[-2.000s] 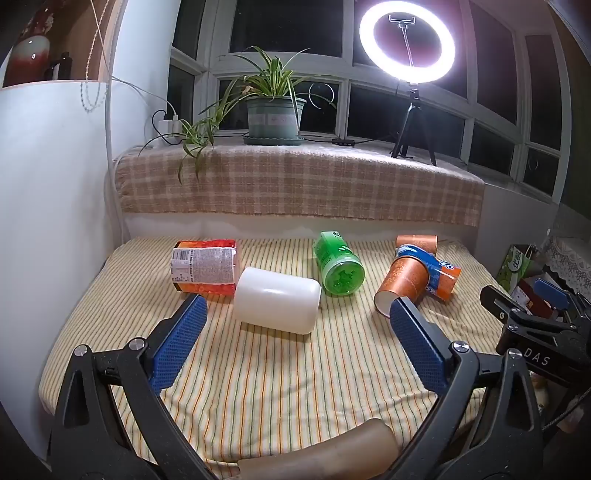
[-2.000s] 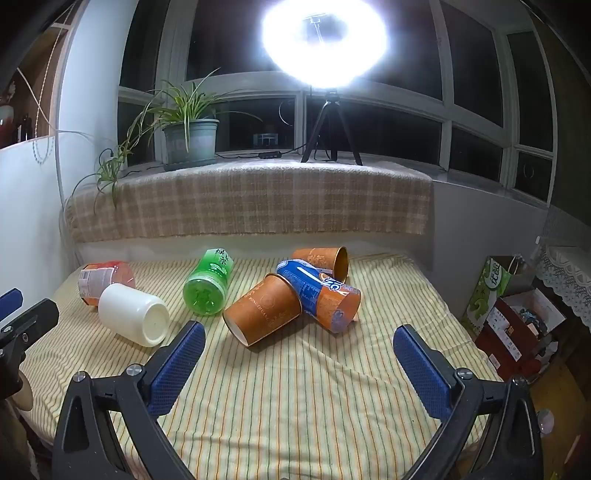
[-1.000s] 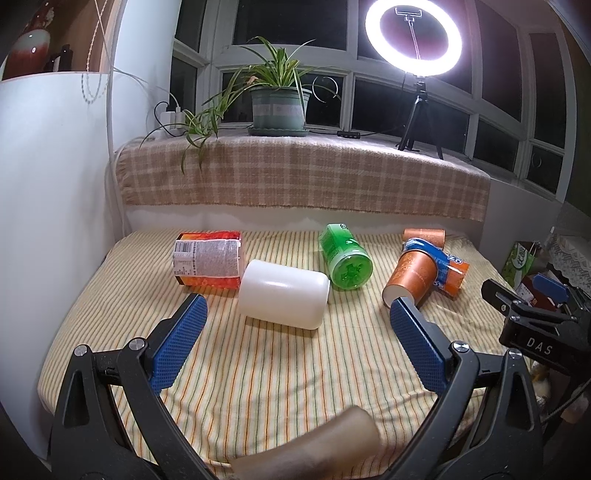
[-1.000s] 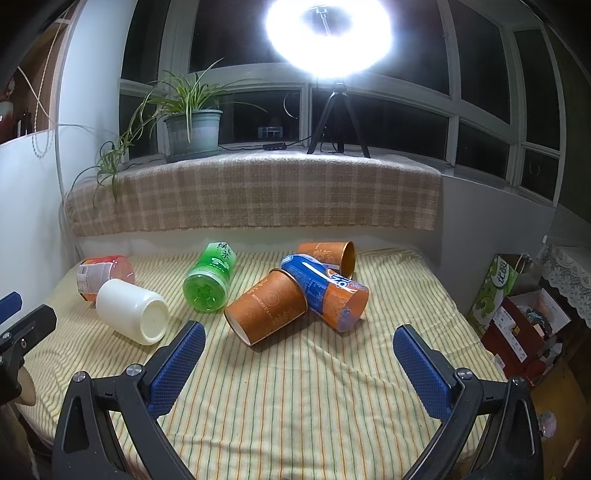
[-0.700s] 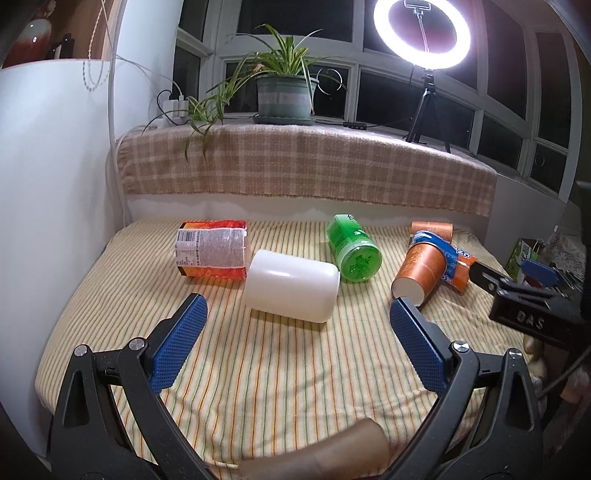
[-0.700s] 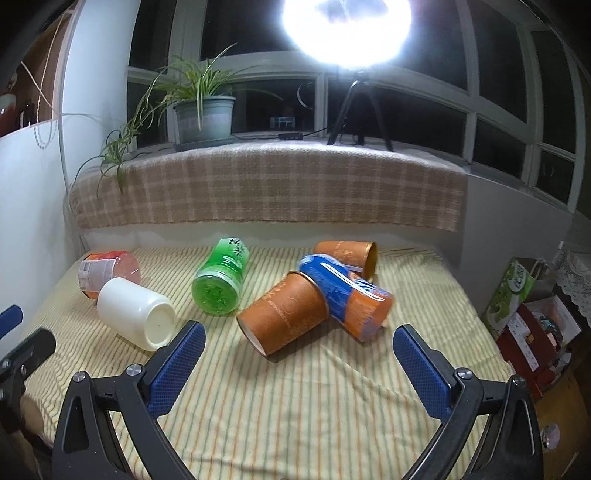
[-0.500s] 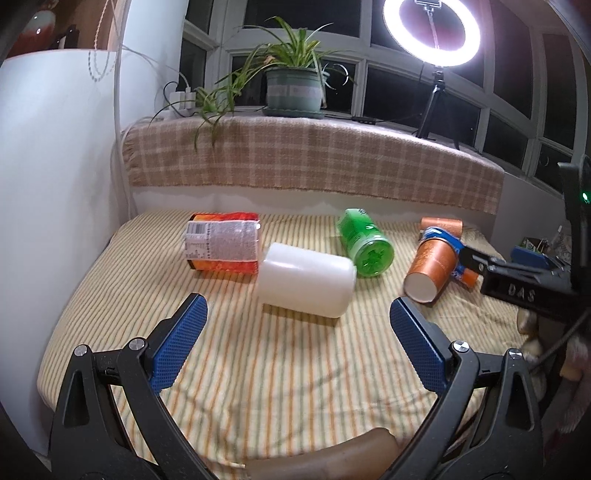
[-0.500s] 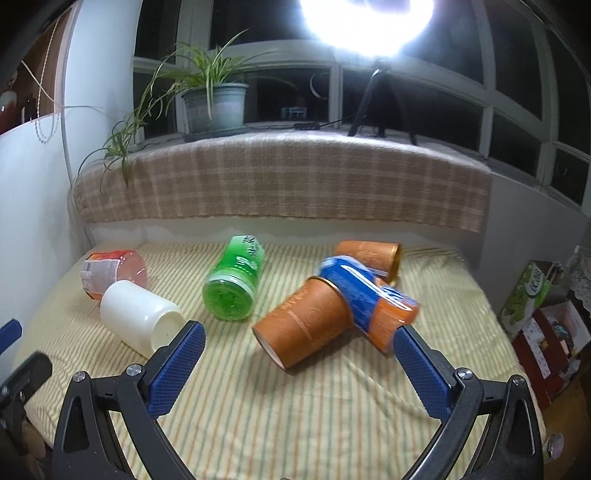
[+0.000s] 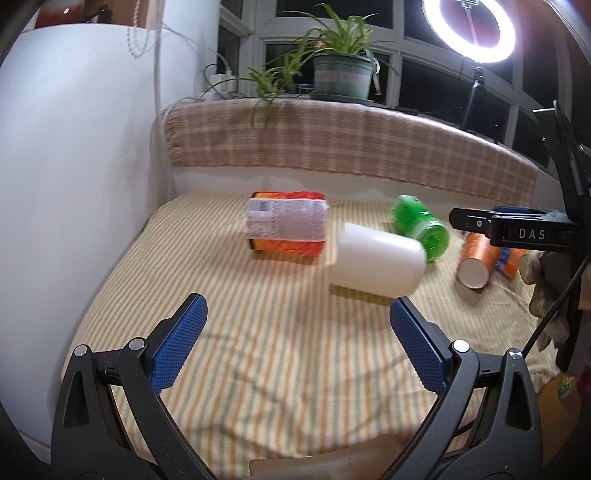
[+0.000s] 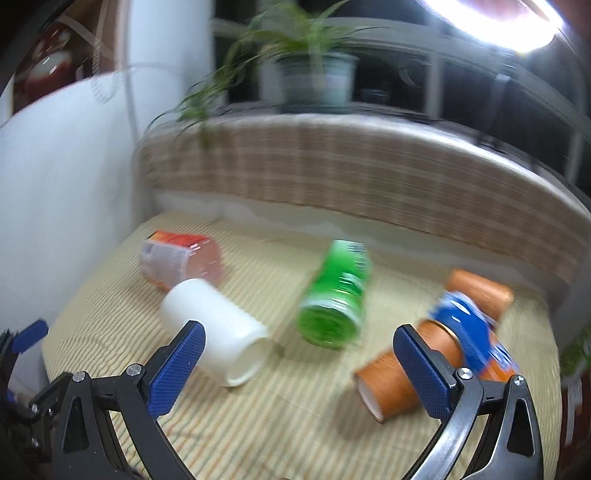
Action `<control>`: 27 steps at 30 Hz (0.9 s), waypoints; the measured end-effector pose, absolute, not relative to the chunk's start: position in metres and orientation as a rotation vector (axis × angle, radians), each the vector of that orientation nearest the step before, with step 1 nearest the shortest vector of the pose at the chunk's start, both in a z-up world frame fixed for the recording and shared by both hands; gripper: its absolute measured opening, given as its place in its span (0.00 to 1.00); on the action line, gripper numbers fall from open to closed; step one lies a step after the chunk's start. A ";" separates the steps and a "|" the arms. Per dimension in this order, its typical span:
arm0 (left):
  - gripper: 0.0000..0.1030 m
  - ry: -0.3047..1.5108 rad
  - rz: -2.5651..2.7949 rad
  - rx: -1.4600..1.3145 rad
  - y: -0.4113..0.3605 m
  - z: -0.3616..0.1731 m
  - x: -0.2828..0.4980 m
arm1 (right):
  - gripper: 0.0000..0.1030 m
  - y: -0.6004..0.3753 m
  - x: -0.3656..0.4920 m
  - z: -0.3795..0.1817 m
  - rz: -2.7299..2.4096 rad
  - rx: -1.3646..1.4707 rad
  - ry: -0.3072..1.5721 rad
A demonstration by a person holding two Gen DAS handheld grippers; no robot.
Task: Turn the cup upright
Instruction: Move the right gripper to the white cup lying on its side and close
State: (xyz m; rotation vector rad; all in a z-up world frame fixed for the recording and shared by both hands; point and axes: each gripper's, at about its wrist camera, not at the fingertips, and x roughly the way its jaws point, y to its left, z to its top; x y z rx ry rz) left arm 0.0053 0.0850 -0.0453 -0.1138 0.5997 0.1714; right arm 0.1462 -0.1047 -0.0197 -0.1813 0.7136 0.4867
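Observation:
Several cups lie on their sides on a striped cloth [image 9: 280, 354]. A white cup [image 9: 376, 260] [image 10: 218, 332] lies in the middle. A green cup [image 9: 419, 227] [image 10: 336, 295] lies behind it. An orange paper cup [image 9: 476, 260] [image 10: 402, 369], a blue-orange cup [image 10: 476, 332] and a second orange cup [image 10: 480, 290] lie to the right. An orange-labelled clear cup [image 9: 286, 225] [image 10: 177, 262] lies at the left. My left gripper [image 9: 295, 347] is open and empty, short of the white cup. My right gripper [image 10: 295, 365] is open and empty, its right finger in front of the orange paper cup.
A checked cloth [image 9: 332, 144] covers the ledge behind, with a potted plant [image 9: 341, 74] and a ring light [image 9: 469, 29] on it. A white wall [image 9: 74, 184] bounds the left side. The right gripper's body [image 9: 517, 232] shows at the right of the left wrist view.
The right gripper has moved forward and swung left toward the cups; its view is blurred. The left gripper has drifted slightly, with the right gripper now reaching into its view.

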 end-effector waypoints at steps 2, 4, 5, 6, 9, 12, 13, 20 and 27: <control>0.98 0.605 0.189 -0.119 0.092 -0.047 0.004 | 1.00 -0.092 0.153 -0.024 0.543 -0.218 0.740; 0.98 0.608 0.210 -0.125 0.101 -0.049 0.002 | 1.00 -0.077 0.160 -0.029 0.603 -0.261 0.772; 0.98 0.611 0.216 -0.128 0.104 -0.049 0.002 | 1.00 -0.071 0.162 -0.031 0.629 -0.285 0.785; 0.98 0.614 0.225 -0.132 0.107 -0.050 0.002 | 1.00 -0.065 0.163 -0.033 0.647 -0.306 0.793; 0.98 0.625 0.248 -0.147 0.117 -0.054 0.002 | 1.00 -0.048 0.167 -0.039 0.696 -0.373 0.814; 0.98 0.637 0.265 -0.161 0.126 -0.058 0.002 | 1.00 -0.035 0.172 -0.045 0.748 -0.424 0.839; 0.98 0.639 0.269 -0.162 0.127 -0.059 0.001 | 1.00 -0.032 0.173 -0.046 0.760 -0.439 0.847; 0.98 0.647 0.287 -0.174 0.134 -0.063 -0.002 | 1.00 -0.002 0.179 -0.063 0.828 -0.608 0.901; 0.98 0.649 0.297 -0.179 0.139 -0.063 -0.003 | 0.98 0.022 0.185 -0.080 0.816 -0.767 0.921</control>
